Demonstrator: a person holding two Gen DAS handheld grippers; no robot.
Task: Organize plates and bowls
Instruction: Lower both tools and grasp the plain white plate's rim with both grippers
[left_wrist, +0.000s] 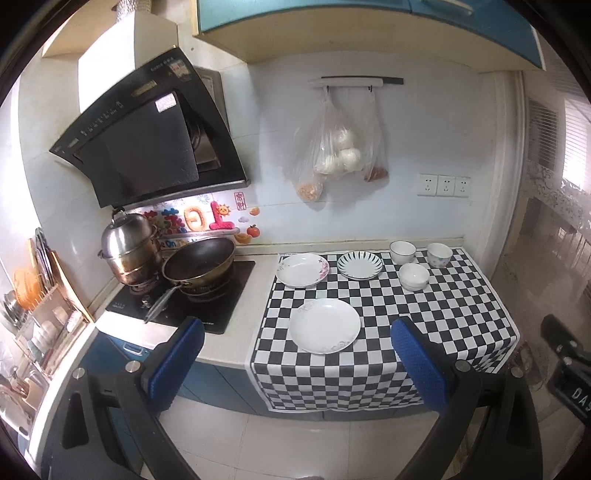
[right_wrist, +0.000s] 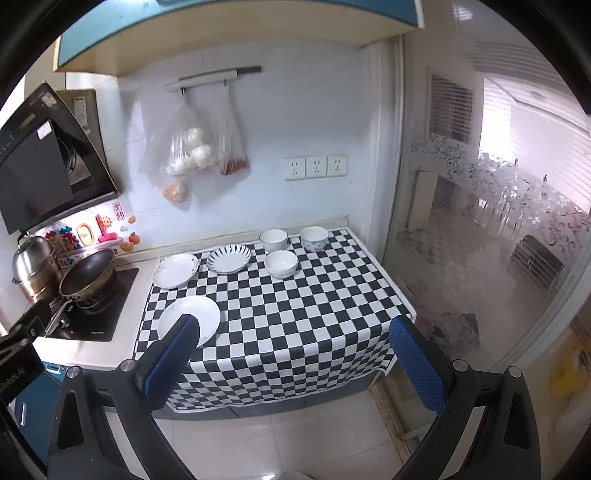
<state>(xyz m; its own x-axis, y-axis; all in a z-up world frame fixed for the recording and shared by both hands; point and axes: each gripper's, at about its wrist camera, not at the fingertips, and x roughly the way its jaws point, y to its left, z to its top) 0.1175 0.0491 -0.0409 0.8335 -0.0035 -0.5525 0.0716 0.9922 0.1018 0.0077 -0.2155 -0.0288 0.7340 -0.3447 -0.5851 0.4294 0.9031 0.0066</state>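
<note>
Above the checkered cloth (left_wrist: 461, 314), left tool (left_wrist: 297, 347) wide open, empty, right tool (right_wrist: 291, 343) likewise

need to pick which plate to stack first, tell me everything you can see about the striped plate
The striped plate is round and shallow, glossy like ceramic, white with dark lines radiating around its rim and a plain white centre. It lies flat and upright, empty, on the checkered cloth toward the back of the counter. It sits apart from the other dishes, and neither gripper is near it.

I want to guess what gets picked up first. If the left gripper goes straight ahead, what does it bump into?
Probably the plain white plate nearest the checkered cloth's front edge; it lies centred between the open left gripper's fingers, though depth is unclear.
</note>
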